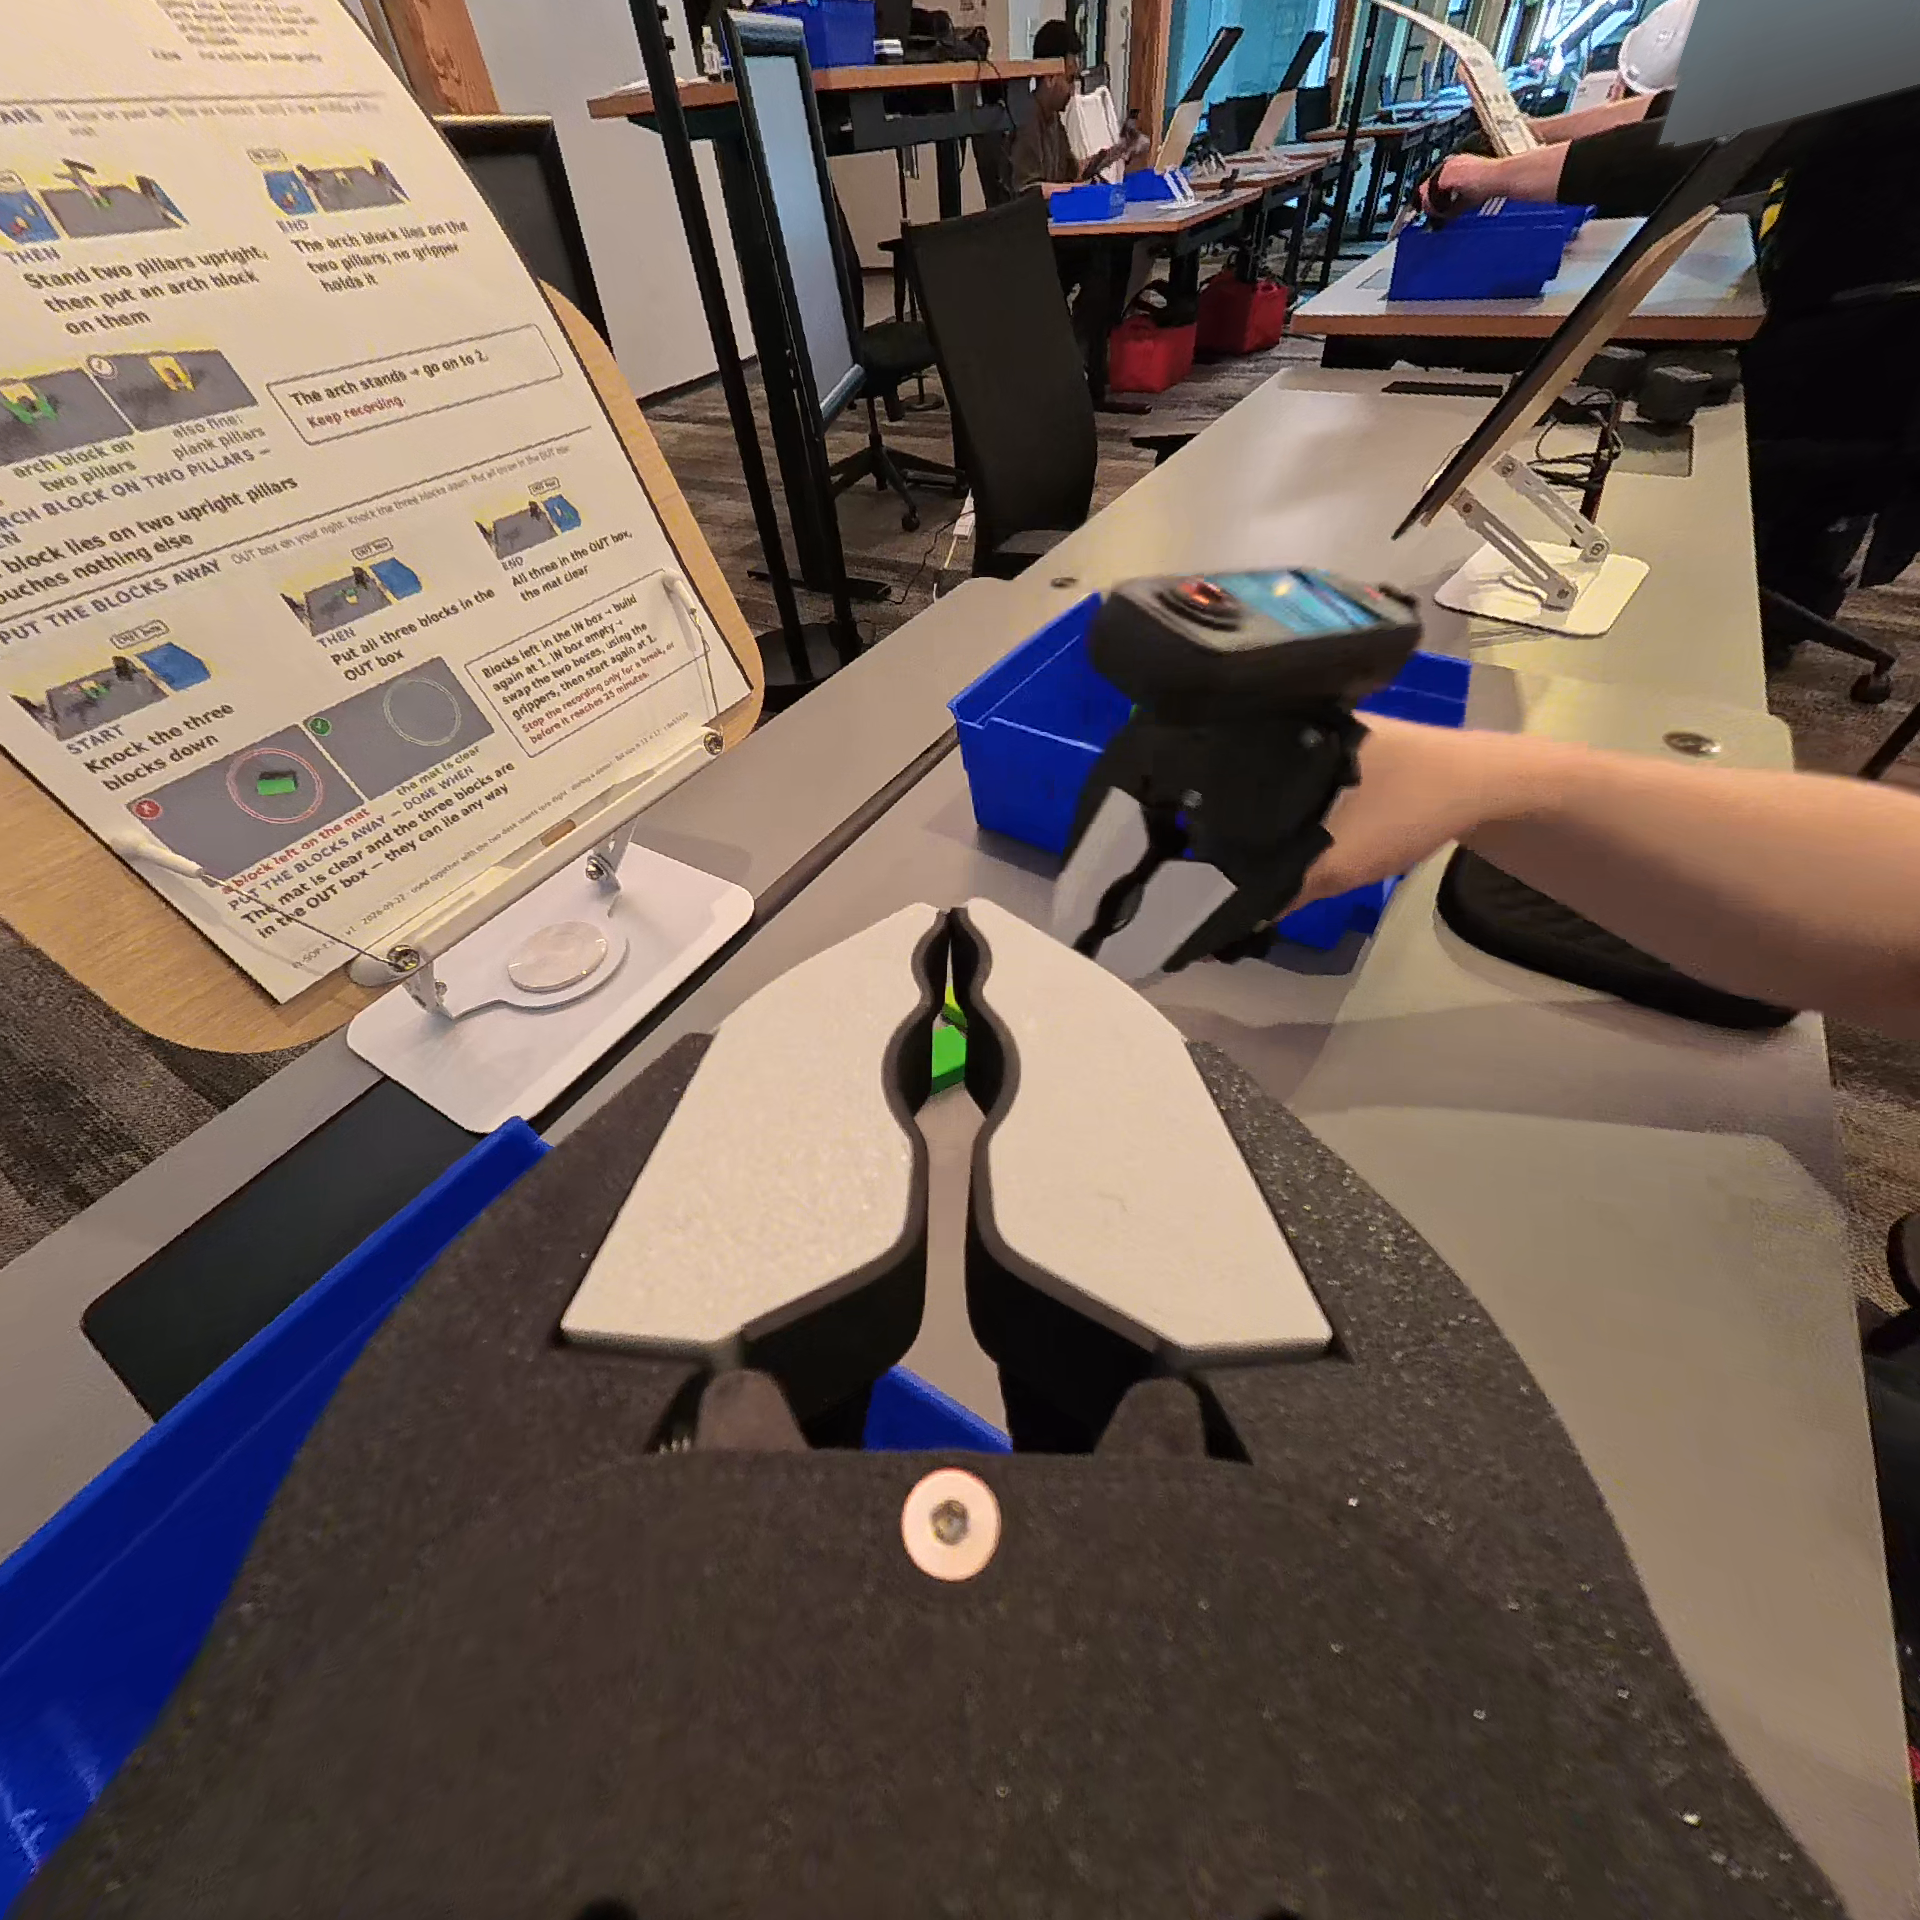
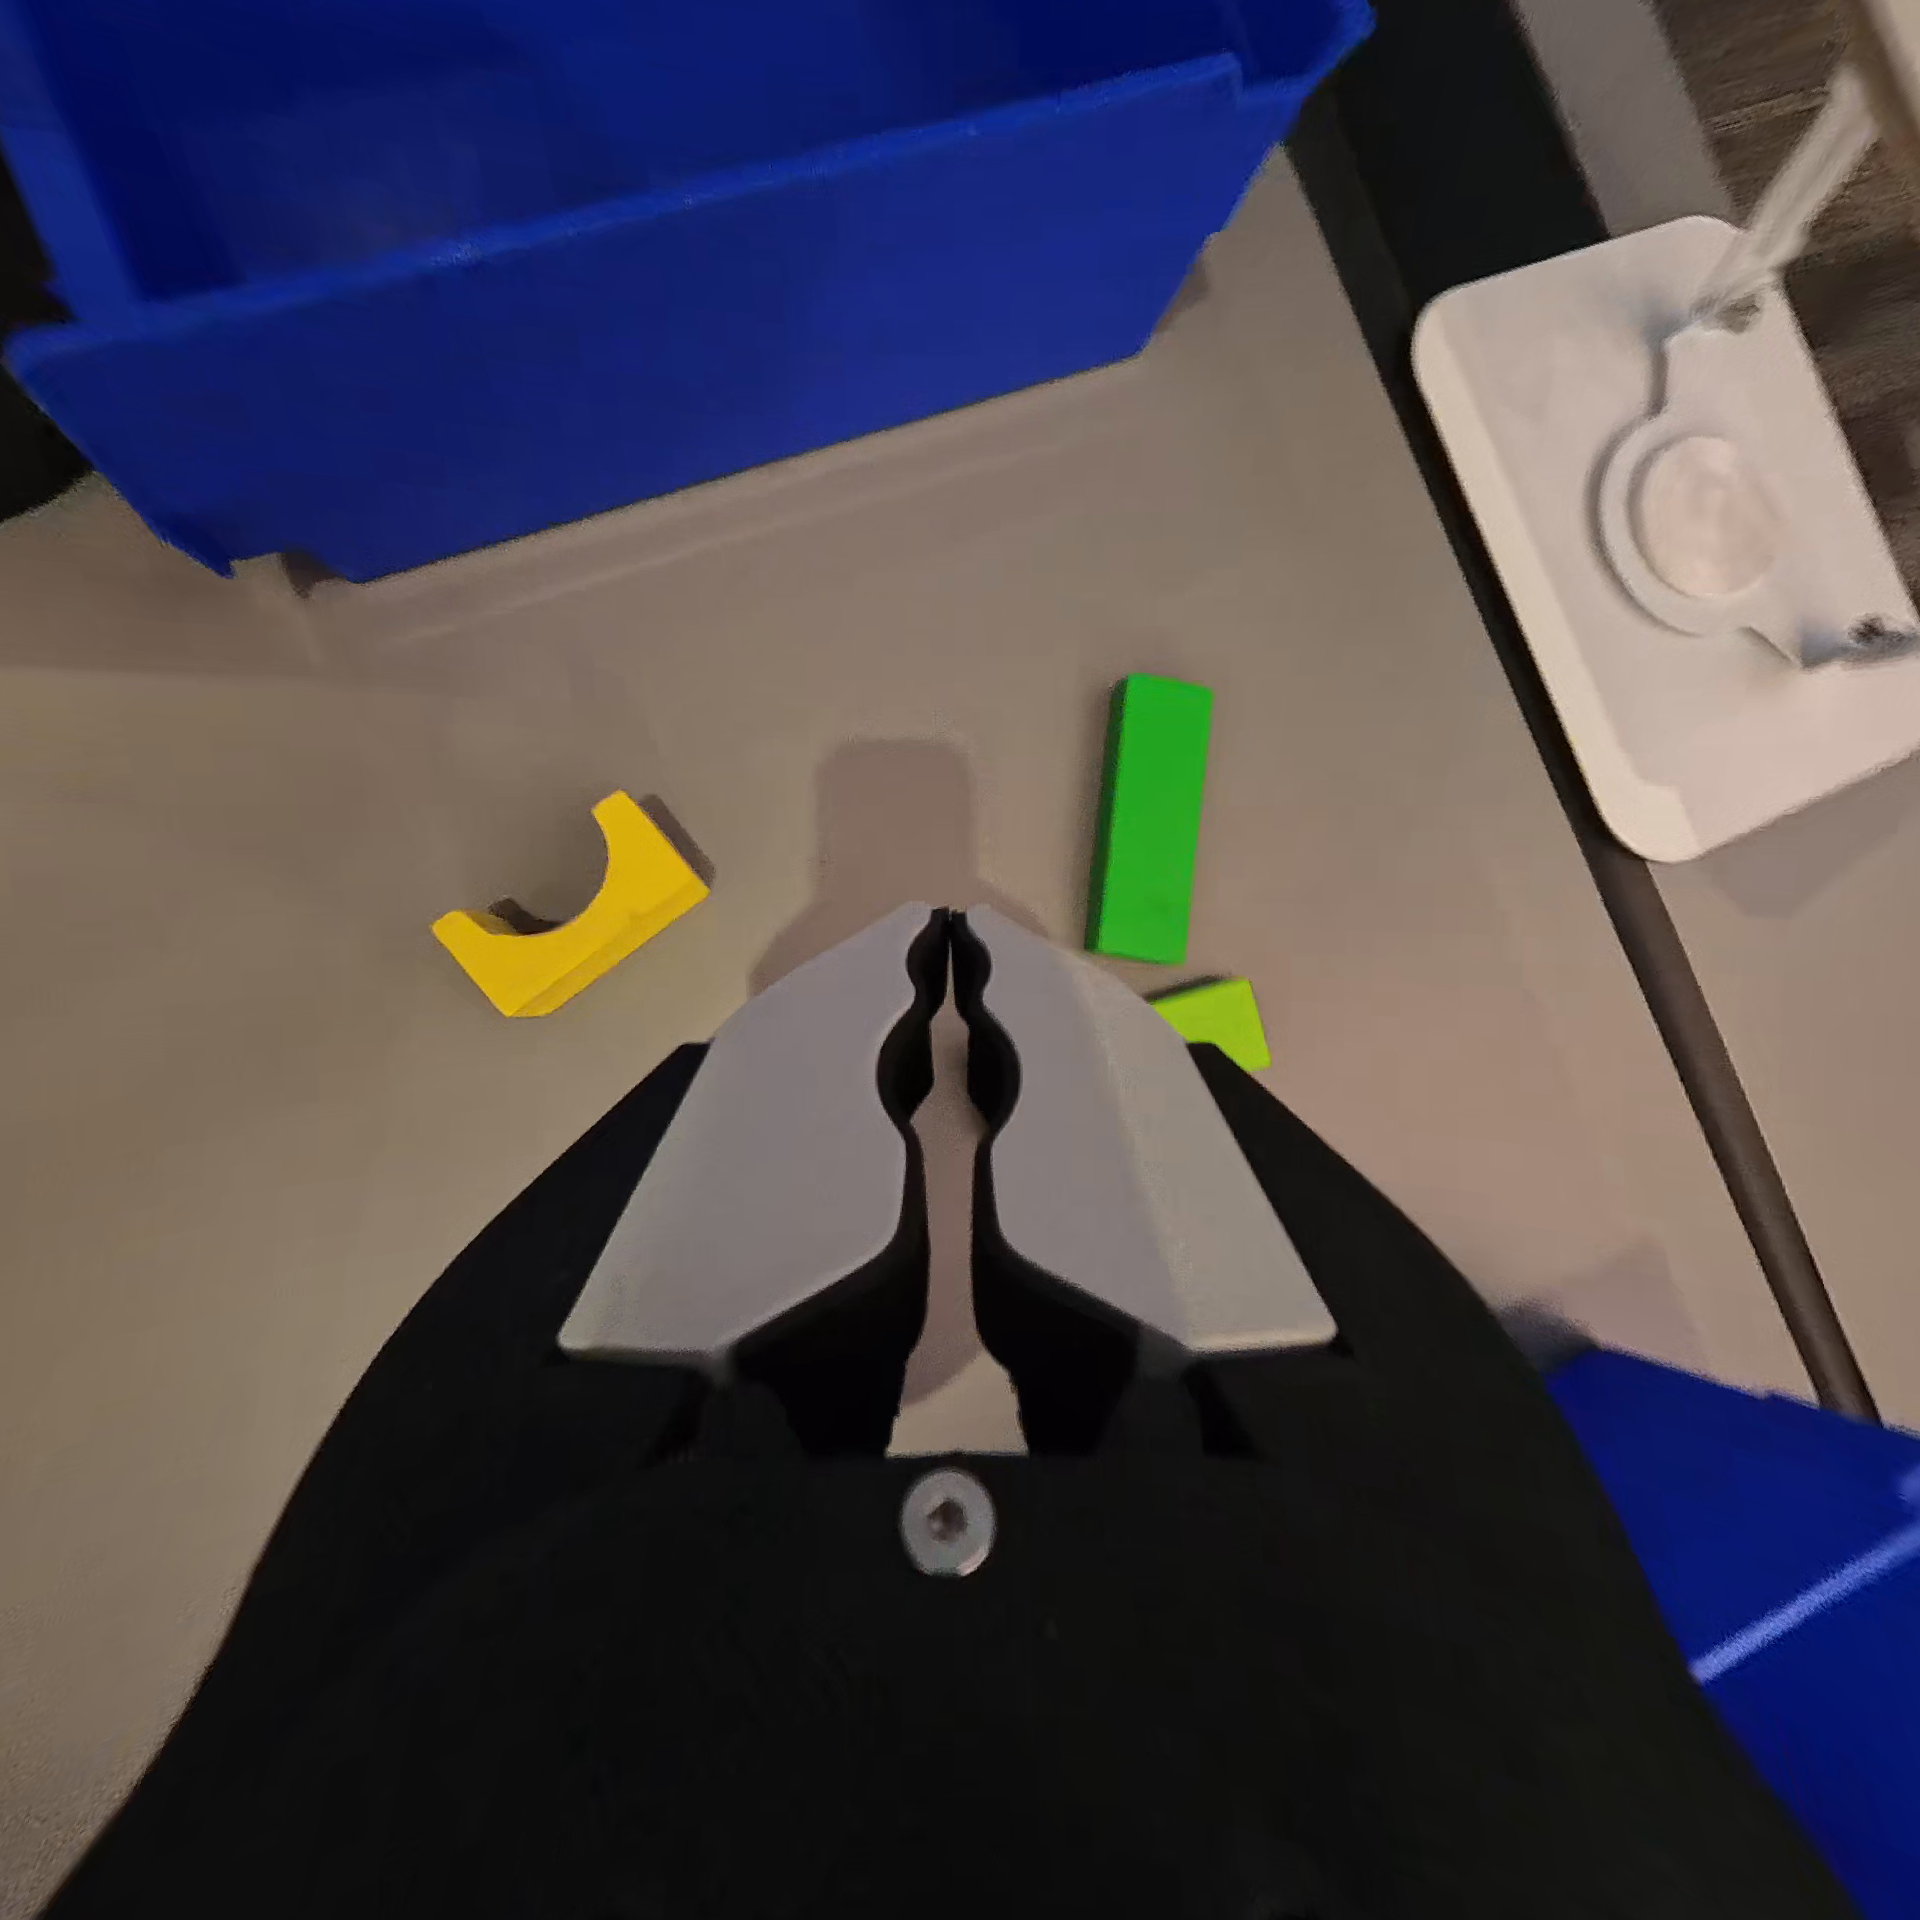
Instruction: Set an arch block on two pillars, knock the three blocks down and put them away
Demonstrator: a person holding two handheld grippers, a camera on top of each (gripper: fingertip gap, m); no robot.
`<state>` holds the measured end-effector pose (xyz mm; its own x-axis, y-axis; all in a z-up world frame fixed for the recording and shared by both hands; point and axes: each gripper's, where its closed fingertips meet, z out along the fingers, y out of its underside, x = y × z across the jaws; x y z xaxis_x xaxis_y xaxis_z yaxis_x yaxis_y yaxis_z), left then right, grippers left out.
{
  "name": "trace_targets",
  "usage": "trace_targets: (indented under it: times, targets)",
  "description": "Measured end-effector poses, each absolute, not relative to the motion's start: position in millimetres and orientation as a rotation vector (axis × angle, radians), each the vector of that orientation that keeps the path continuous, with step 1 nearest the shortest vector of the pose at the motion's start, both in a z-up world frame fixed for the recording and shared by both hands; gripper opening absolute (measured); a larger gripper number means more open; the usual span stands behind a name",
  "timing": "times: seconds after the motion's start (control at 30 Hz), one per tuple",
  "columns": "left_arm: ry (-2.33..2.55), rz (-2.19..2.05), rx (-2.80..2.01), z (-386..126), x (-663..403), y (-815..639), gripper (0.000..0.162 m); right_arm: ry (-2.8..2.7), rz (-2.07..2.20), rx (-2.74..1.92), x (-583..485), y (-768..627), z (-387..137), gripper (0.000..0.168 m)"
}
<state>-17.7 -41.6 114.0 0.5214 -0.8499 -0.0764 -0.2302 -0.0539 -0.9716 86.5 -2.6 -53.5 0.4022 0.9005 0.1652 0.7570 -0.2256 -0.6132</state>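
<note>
In the right wrist view three blocks lie flat on the grey mat. A yellow arch block lies on its side to the left of my right gripper. A green pillar lies just right of the tips. A second green block is partly hidden behind the right finger. My right gripper is shut and empty, hovering between them. My left gripper is shut and empty; a bit of green block shows through its gap. The right gripper appears beyond it, blurred.
A blue box stands past the blocks in the right wrist view, and another blue box sits at the lower right. A white stand base holds an instruction sheet. A hand and forearm reach in from the right. About 12 cm separates my right fingertips from the green pillar.
</note>
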Motion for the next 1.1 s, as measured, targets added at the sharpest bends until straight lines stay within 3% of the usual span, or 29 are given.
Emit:
trace_targets:
  times: [0.07,0.27,0.4,0.5,0.63,0.73,0.97,1.1]
  targets:
    - [0.944,-0.667,-1.576,117.1,-18.9,-43.6,0.0,-1.247,0.188,-2.045,106.9,2.1,-61.0,0.003]
    - [0.947,-0.7,-1.575,119.7,-17.3,-49.6,0.0,-0.762,0.128,-2.32,136.5,31.7,-115.1,0.065]
    - [0.972,-0.683,-1.587,116.4,-15.9,-52.1,0.0,-0.662,0.019,-2.477,142.1,50.6,-147.1,0.065]
    - [0.984,-0.652,-1.593,115.5,-18.1,-52.8,0.0,-0.684,-0.047,-2.575,154.3,52.9,-158.4,0.037]
    - [1.002,-0.669,-1.577,119.4,-17.6,-58.8,0.0,-0.684,0.063,-2.664,165.5,39.9,-153.9,0.033]
    - [1.003,-0.667,-1.561,123.6,-20.4,-60.9,0.0,-0.73,-0.025,-2.567,175.7,30.0,-121.1,0.033]
    - [0.963,-0.711,-1.542,131.5,-29.3,-60.9,0.0,-0.72,-0.157,-2.094,220.8,7.8,41.2,0.033]
    - [0.95,-0.73,-1.537,133.8,-31.9,-61.1,0.0,-0.573,-0.152,-2.157,314.5,36.0,43.4,0.033]
